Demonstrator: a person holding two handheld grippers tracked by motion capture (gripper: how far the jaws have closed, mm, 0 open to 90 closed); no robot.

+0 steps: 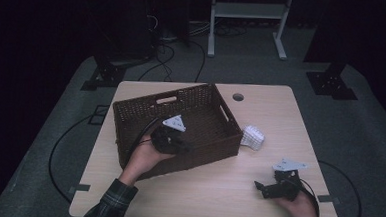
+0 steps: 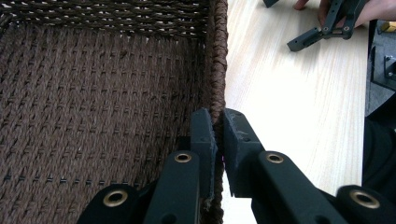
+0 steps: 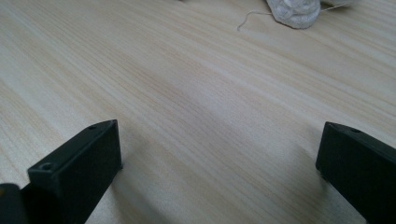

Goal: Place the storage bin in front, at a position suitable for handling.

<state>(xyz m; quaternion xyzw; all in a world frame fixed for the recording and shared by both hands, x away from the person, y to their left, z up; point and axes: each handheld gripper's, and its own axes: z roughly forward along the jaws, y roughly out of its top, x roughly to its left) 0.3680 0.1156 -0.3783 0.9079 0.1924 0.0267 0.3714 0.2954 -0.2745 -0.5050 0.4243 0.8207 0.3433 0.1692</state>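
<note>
Fingers (image 2: 205, 135) of left gripper (image 2: 218, 135) clamp basket (image 2: 215, 70) wall | right gripper (image 3: 219, 149) spread over table (image 3: 196, 93) | high view: white cloth (image 1: 253, 137) beside basket

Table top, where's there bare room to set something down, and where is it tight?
The widest bare patch of table lies between the basket and the right gripper, along the near edge. The far right corner, beyond the white cloth, is bare too. It is tight where the cloth sits against the basket. The left gripper clamps the basket's wall.

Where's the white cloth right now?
In the high view the white cloth lies on the table, against the basket's right end, beyond the right tool.
</note>
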